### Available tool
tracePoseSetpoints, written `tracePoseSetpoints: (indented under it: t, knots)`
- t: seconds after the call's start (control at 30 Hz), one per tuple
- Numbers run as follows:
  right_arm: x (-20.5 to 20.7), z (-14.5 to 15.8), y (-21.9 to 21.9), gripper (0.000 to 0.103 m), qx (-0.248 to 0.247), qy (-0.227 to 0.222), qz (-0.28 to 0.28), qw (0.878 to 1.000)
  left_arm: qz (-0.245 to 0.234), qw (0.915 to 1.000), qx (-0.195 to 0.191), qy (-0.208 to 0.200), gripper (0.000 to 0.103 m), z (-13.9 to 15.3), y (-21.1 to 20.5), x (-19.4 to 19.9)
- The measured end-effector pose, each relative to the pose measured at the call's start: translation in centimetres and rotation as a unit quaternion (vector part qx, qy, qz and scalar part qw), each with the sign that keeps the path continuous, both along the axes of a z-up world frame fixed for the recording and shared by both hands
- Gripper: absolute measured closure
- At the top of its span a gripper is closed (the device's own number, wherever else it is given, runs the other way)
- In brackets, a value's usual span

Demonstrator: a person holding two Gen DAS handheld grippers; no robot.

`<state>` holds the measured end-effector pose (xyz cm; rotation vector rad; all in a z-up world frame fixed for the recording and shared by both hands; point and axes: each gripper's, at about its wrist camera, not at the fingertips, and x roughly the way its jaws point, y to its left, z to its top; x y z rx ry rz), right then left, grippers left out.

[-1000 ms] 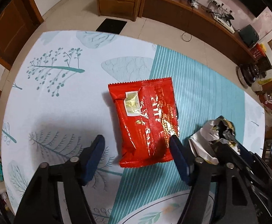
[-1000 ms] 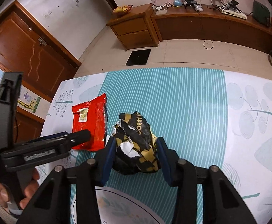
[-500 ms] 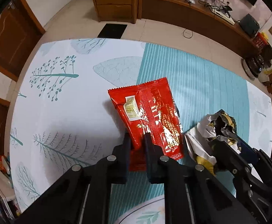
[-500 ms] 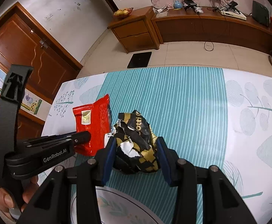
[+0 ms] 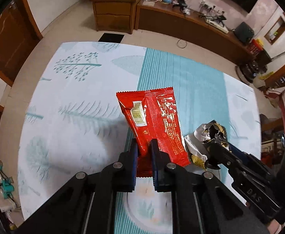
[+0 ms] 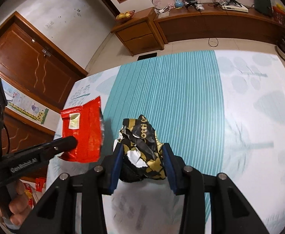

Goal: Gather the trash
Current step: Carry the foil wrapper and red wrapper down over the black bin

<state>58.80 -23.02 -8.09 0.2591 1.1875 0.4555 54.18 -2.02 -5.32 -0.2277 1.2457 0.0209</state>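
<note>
**Both grippers on wrappers, above table**

L gripper (image 5: 144, 148): jaws narrow, clamped on lower end of red snack packet (image 5: 154, 120); packet sticks up past the tips, off the tablecloth (image 5: 74, 101). Points steeply down.

R gripper (image 6: 141, 156): jaws closing, pads pressed on crumpled black/gold wrapper (image 6: 142, 148), over teal stripe. Tilted down.

No bin or container seen. Hand (image 6: 15, 204) grips L handle, lower left of right wrist view.

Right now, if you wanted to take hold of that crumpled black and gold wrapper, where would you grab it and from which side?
Probably across its bulging middle, coming from above. The crumpled black and gold wrapper is a rounded, uneven wad with no flat edge to pinch, so squeezing its two broad flanks holds best. The right gripper does that; its fingers are closing on either side.
</note>
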Motion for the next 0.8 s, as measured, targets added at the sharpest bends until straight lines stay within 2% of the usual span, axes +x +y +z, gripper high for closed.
tracePoseSetpoints:
  t: [0.3, 0.57, 0.8]
  knots:
    - [-10.2, 4.4, -0.2, 0.063, 0.028, -0.016, -0.026, 0.999, -0.035, 0.9989, -0.004, -0.031, 0.093, 5.4, 2.5, -11.9]
    - [-19.5, 8.4, -0.2, 0.063, 0.037, -0.032, -0.056, 0.997, -0.058, 0.9962, -0.026, -0.06, 0.093, 9.6, 5.7, -23.1]
    - [-29.3, 11.3, 2.2, 0.063, 0.047, -0.05, -0.092, 0.993, -0.089, 0.9912, -0.024, -0.095, 0.093, 12.3, 8.9, -31.7]
